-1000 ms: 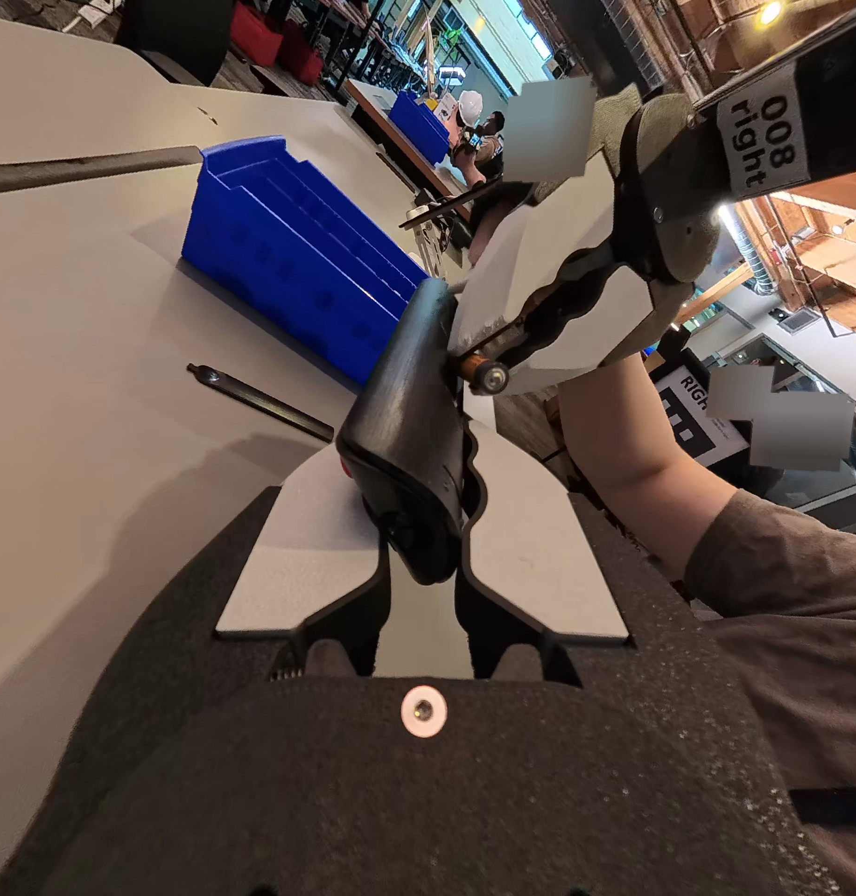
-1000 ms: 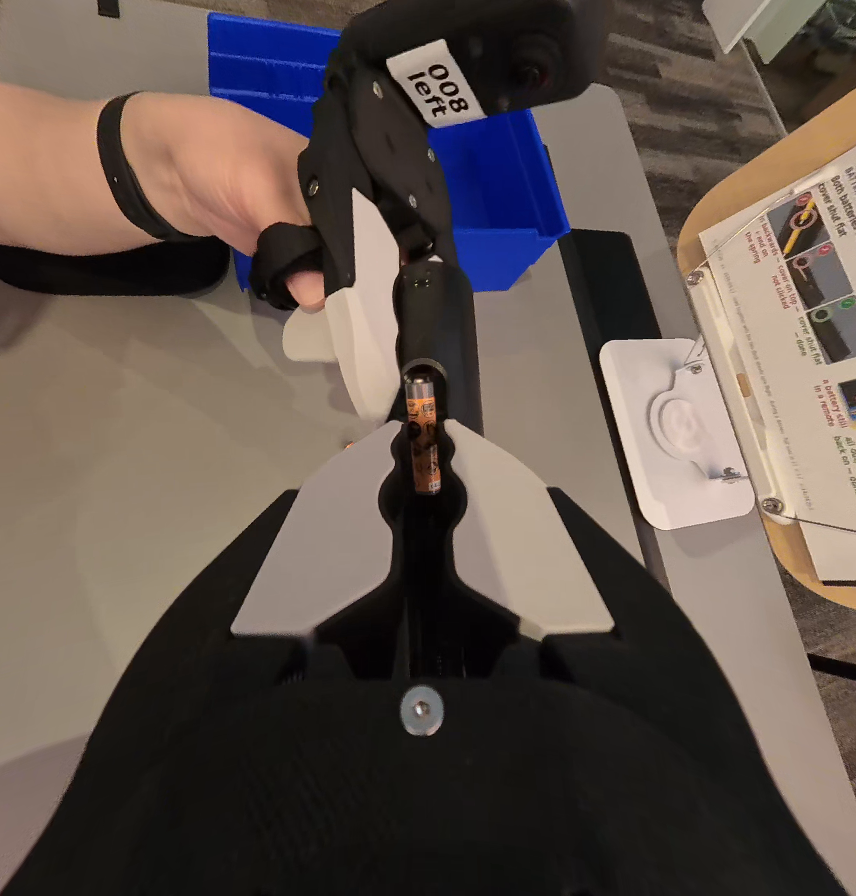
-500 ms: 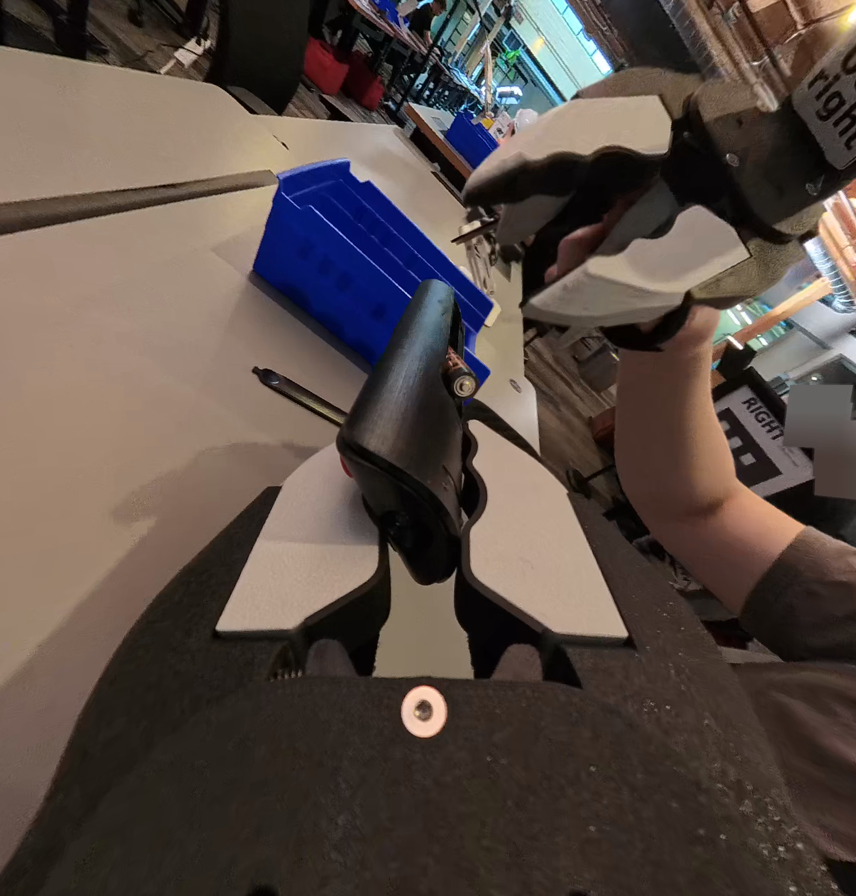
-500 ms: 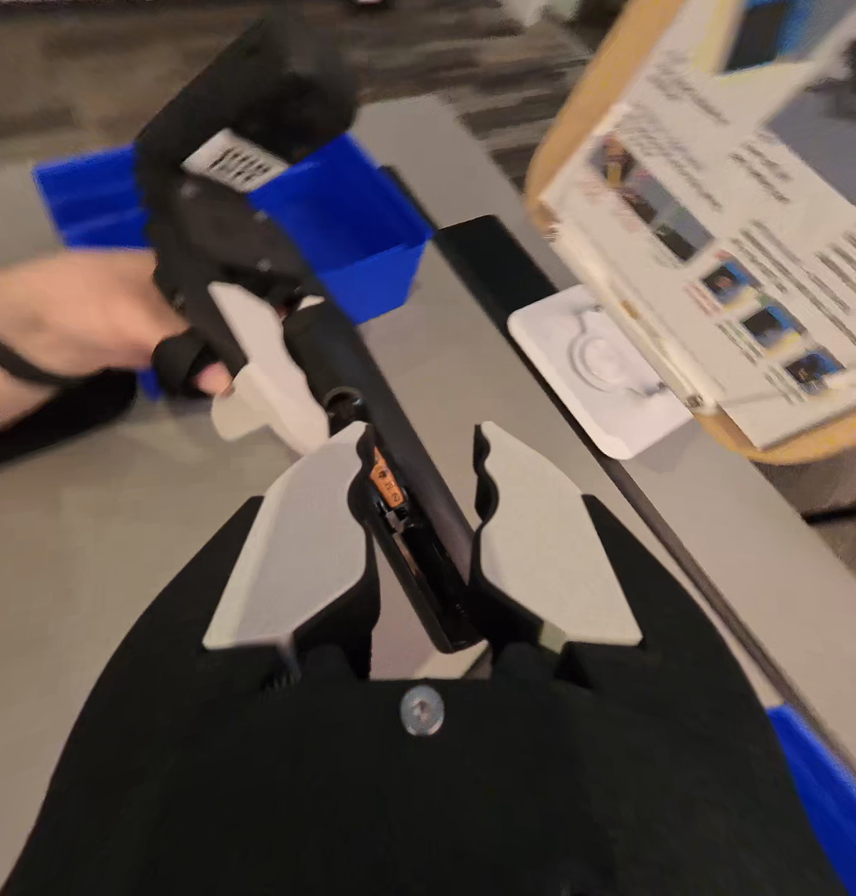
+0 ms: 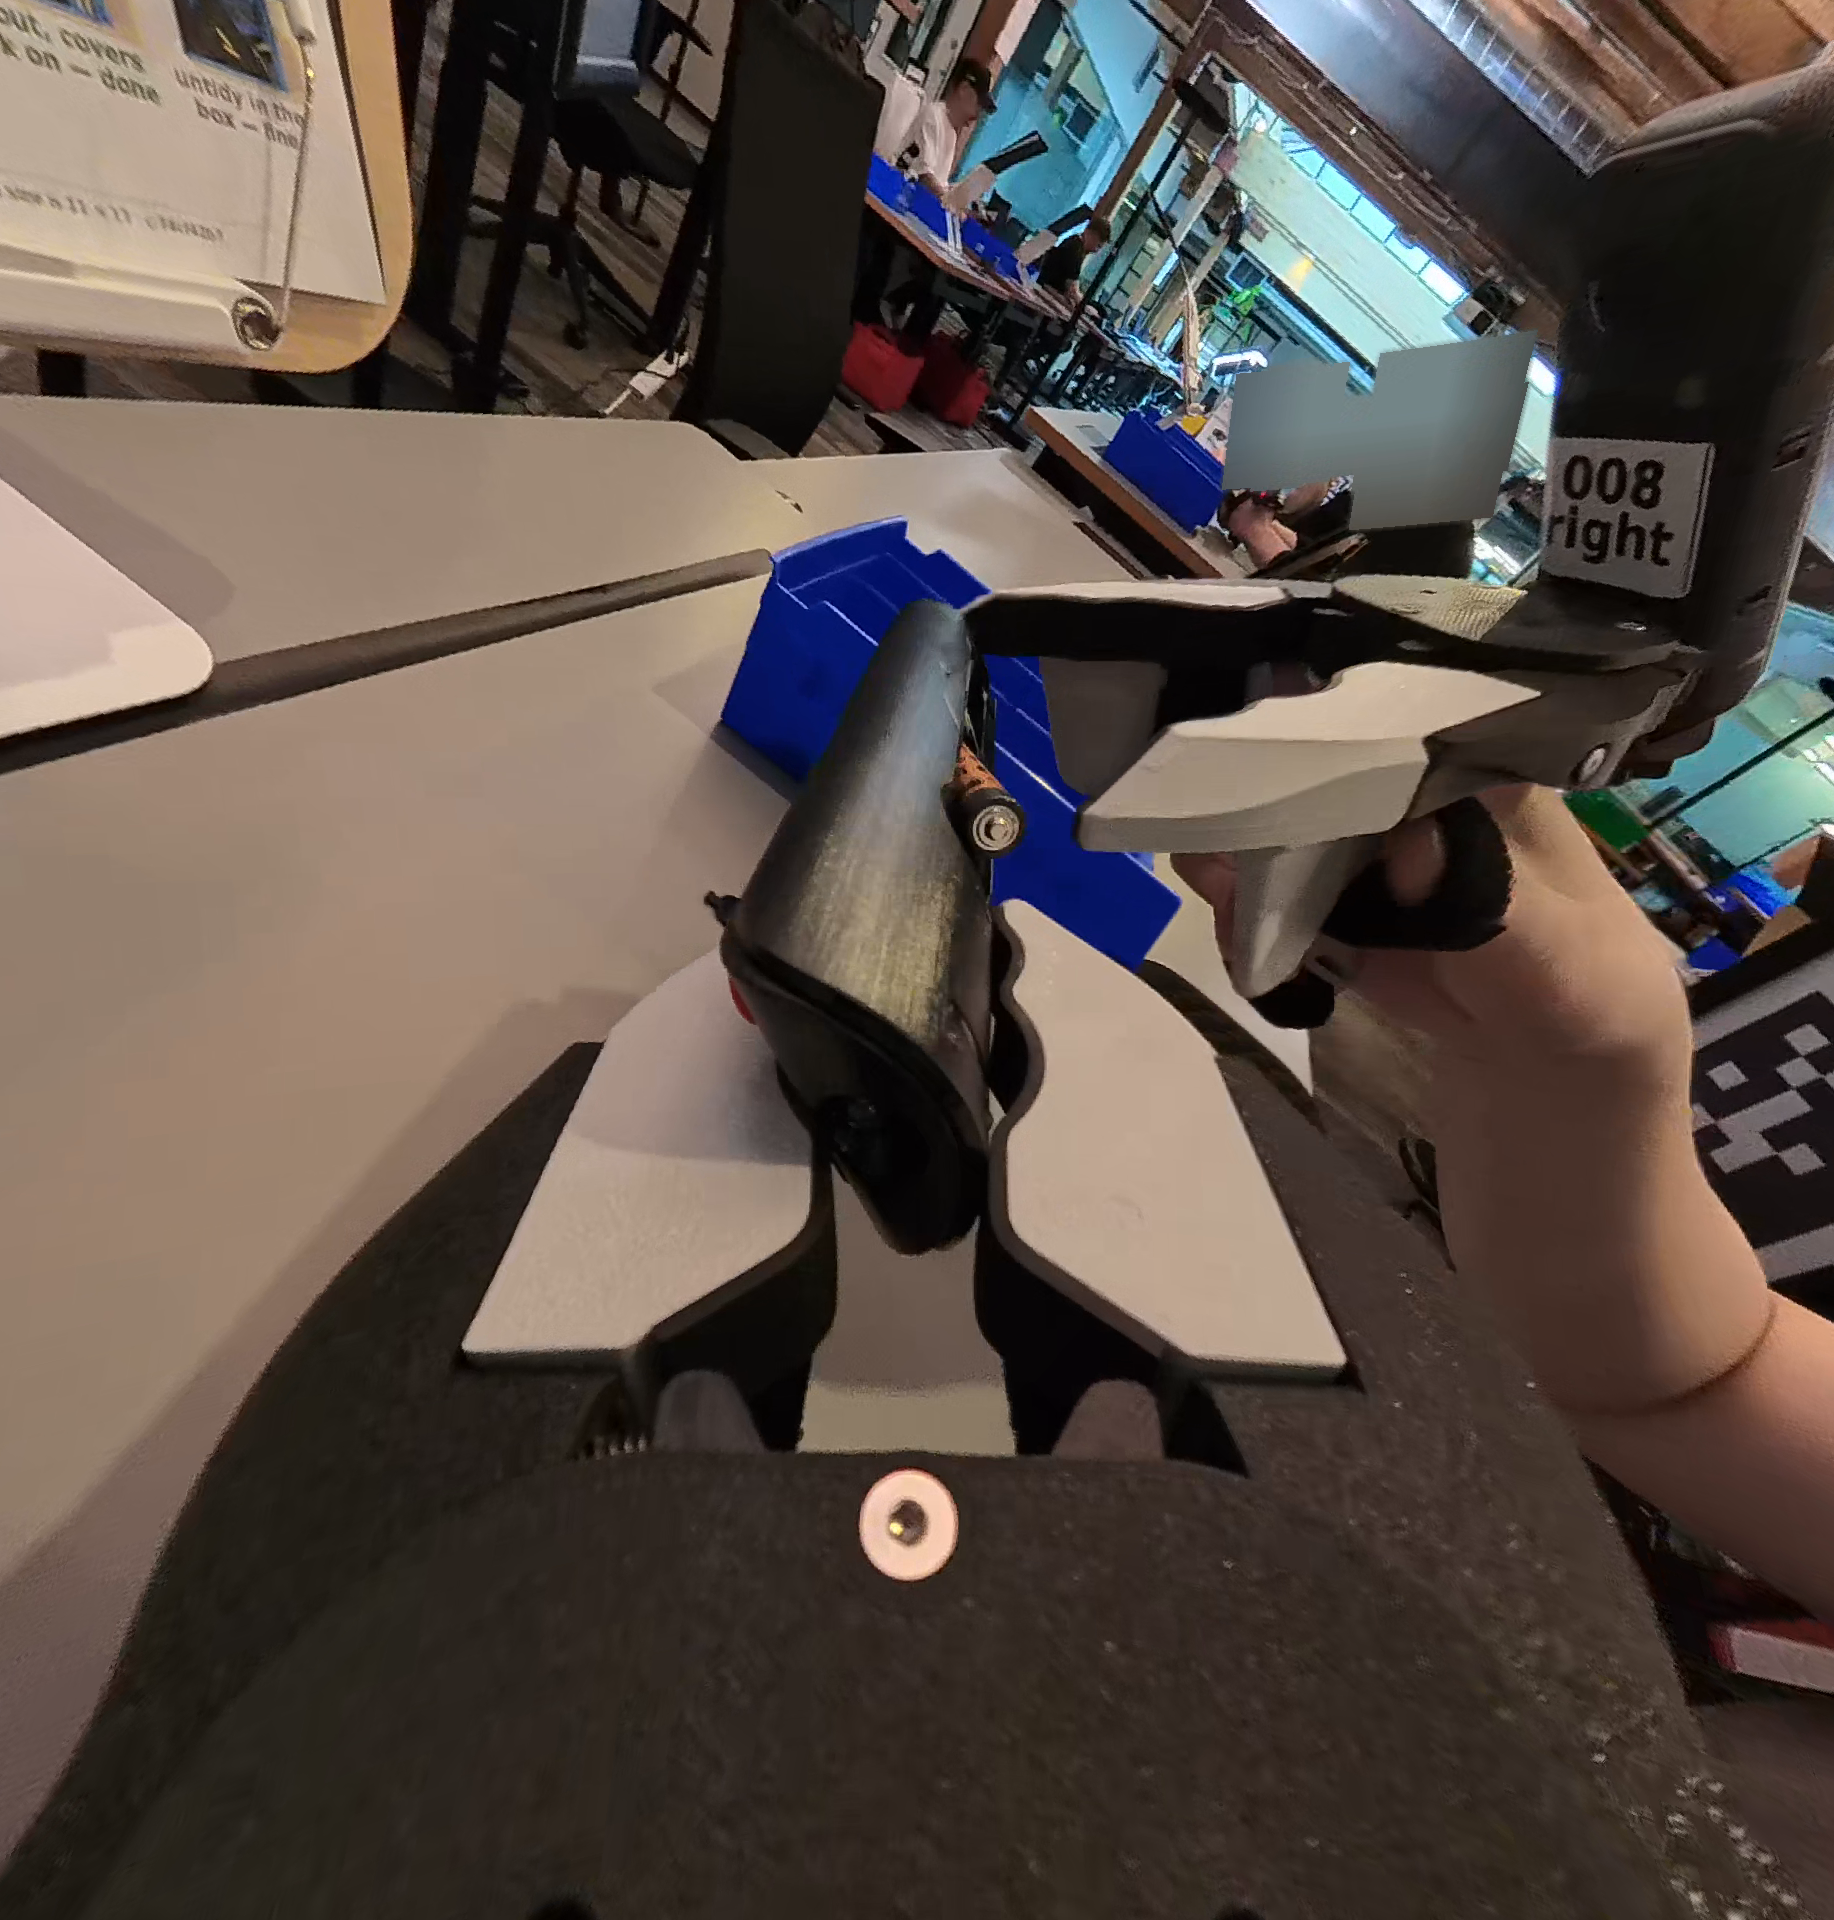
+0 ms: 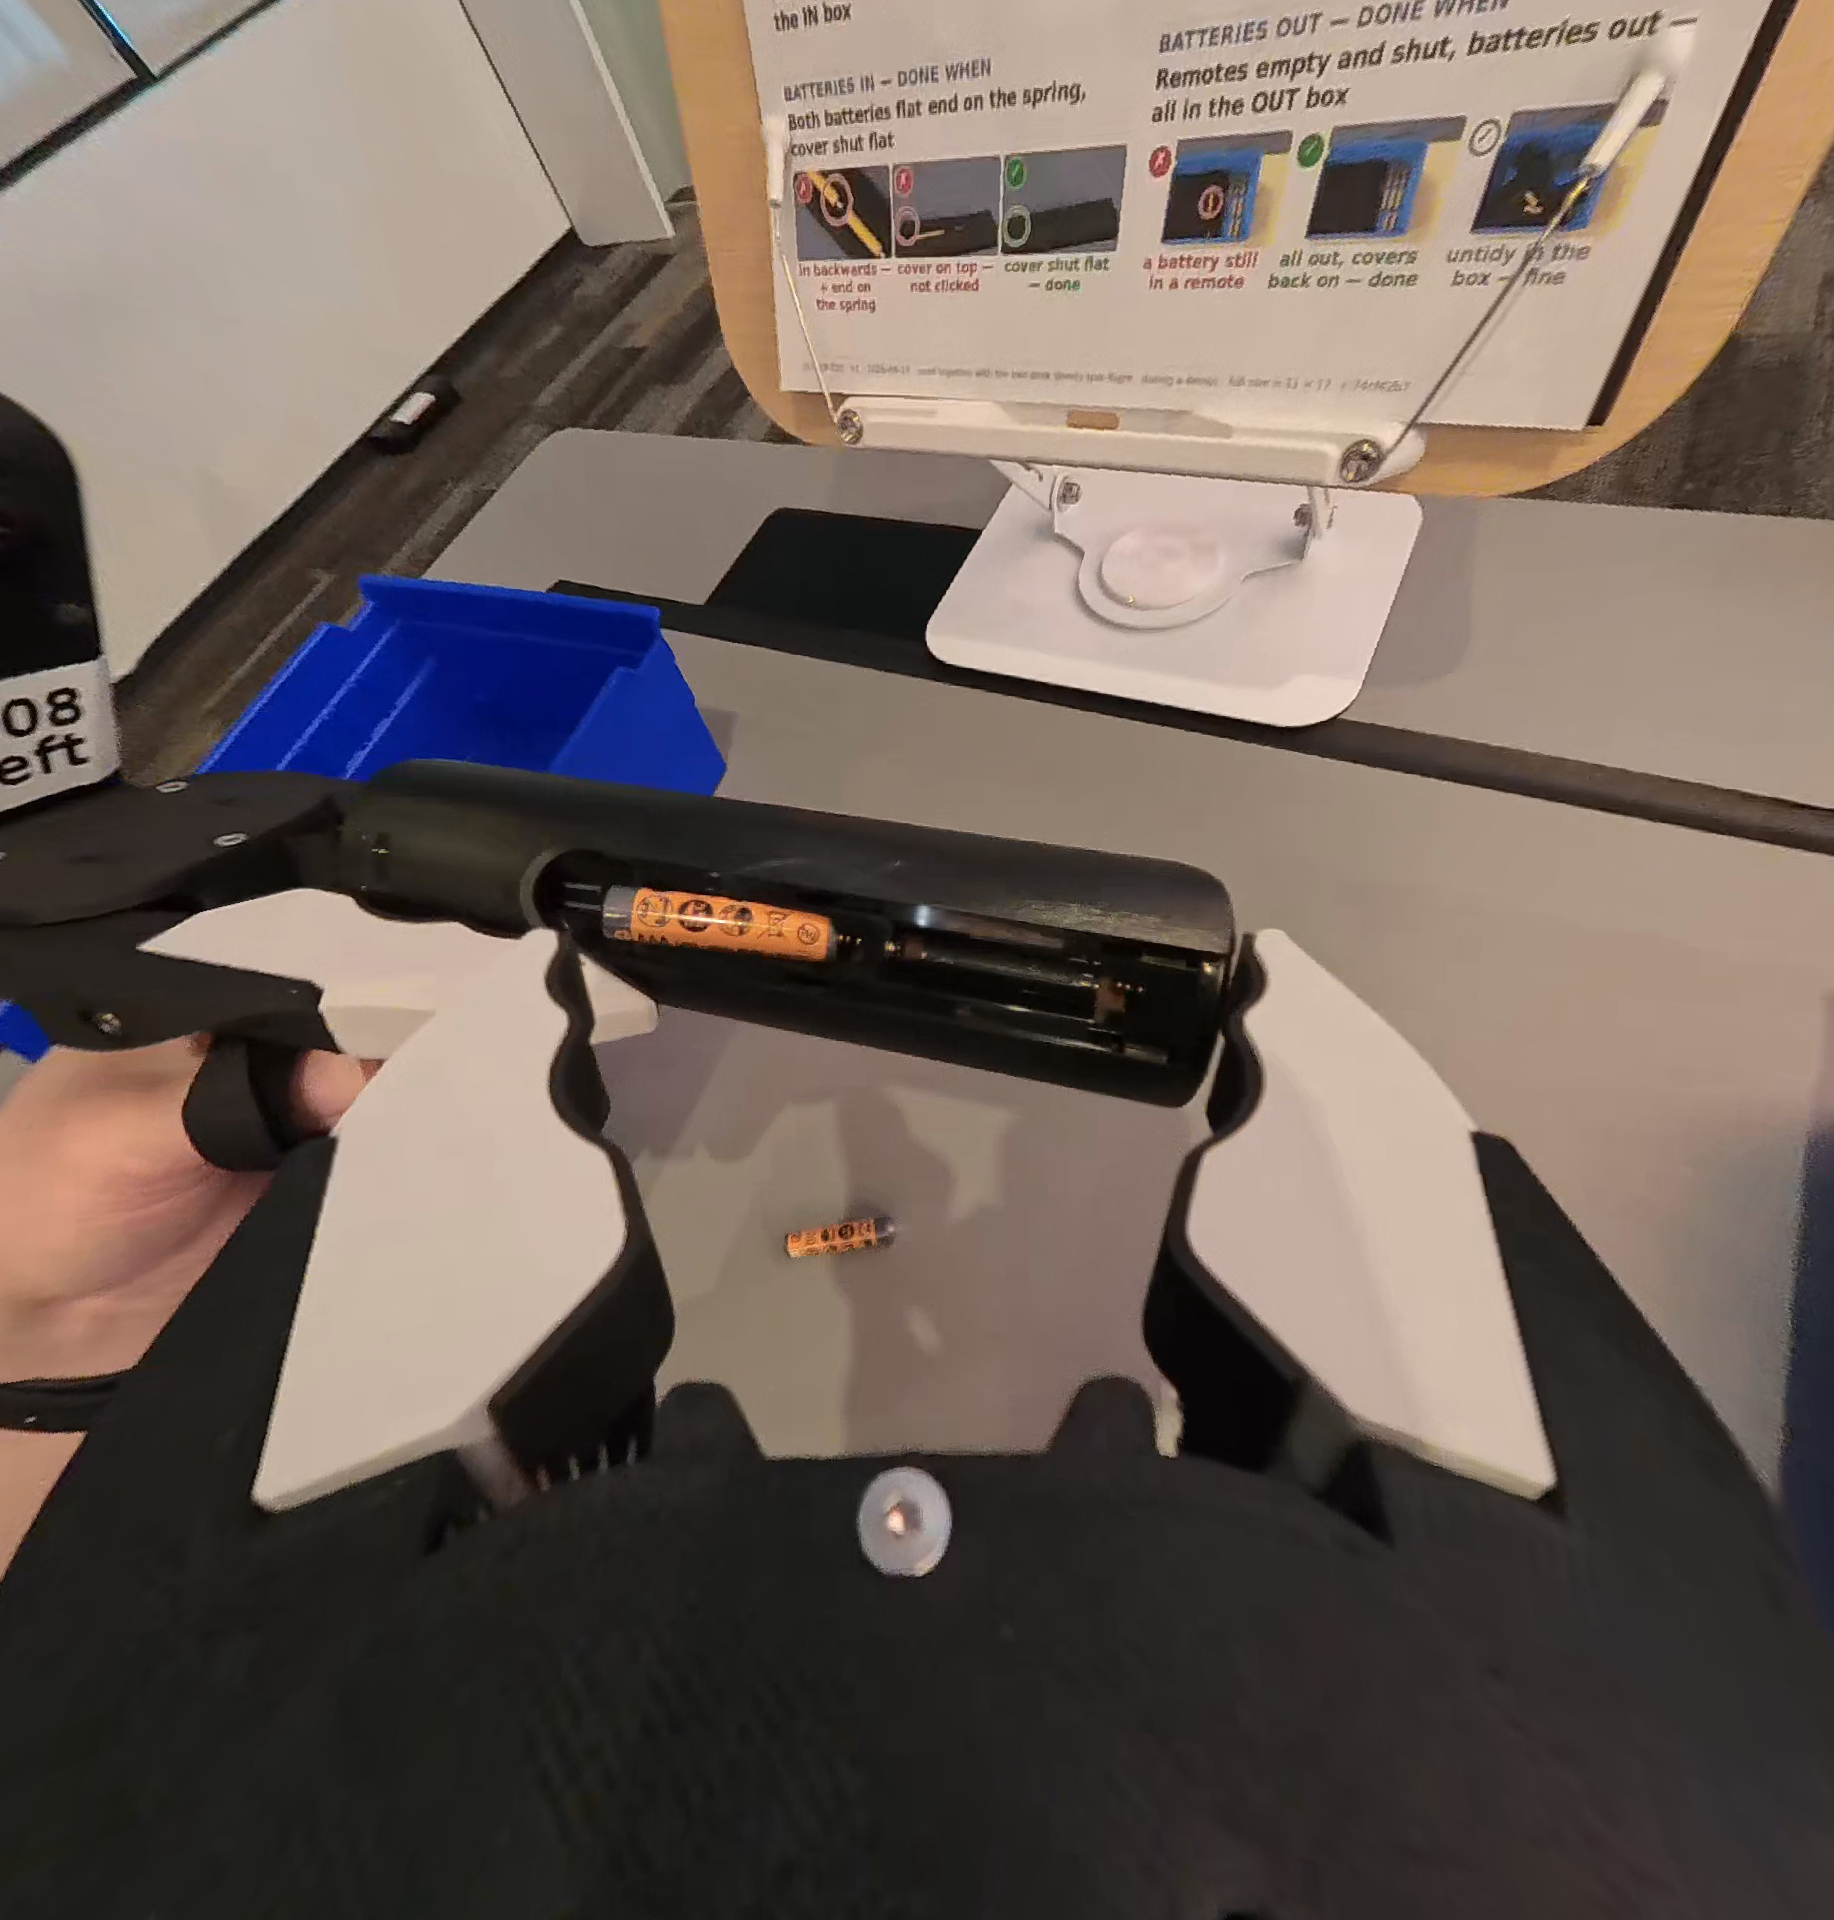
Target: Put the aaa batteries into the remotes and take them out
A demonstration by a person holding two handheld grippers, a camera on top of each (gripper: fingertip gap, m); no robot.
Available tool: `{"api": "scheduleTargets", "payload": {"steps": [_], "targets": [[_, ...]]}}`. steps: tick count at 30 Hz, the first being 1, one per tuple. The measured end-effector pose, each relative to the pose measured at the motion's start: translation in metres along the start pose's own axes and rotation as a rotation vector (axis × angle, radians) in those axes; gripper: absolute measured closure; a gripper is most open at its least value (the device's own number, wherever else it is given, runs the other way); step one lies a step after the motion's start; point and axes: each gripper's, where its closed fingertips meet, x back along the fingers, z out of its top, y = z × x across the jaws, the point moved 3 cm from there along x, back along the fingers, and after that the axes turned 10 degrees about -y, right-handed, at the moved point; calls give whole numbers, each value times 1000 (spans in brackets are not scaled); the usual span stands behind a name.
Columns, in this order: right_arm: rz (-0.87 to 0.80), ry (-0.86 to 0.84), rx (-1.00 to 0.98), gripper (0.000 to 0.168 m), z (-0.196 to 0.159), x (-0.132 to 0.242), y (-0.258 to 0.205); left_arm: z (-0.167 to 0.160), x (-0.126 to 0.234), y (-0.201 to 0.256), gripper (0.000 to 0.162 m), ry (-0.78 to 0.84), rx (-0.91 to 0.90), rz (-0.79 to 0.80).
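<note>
Left gripper point(image 5: 980, 997) clamped on remote point(image 6: 892, 935); right gripper point(image 6: 908, 1029) spread wide, empty. Risk: tilting may spill seated battery point(image 6: 721, 922) from uncovered bay.

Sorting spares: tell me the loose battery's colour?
Orange, battery on the table; right wrist view.

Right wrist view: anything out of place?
Yes. One orange battery lies loose on the grey table, below the remote, not in the blue bin. The remote's compartment is uncovered, with one battery seated and the other slot empty.
</note>
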Motion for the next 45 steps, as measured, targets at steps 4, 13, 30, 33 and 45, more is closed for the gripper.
{"api": "scheduleTargets", "payload": {"steps": [4,13,30,33,45], "targets": [[-40,0,-1,48,3,-3,2,1,1,1,135,3,-21,26],[-20,-19,-8,47,2,-8,0,3,2,4,135,15,-29,30],[4,62,52,49,10,11,-8,12,8,18,136,95,-106,21],[25,102,41,49,14,16,-11,14,11,21,136,109,-113,20],[-35,40,48,48,11,9,-11,12,11,20,136,100,-53,15]]}}
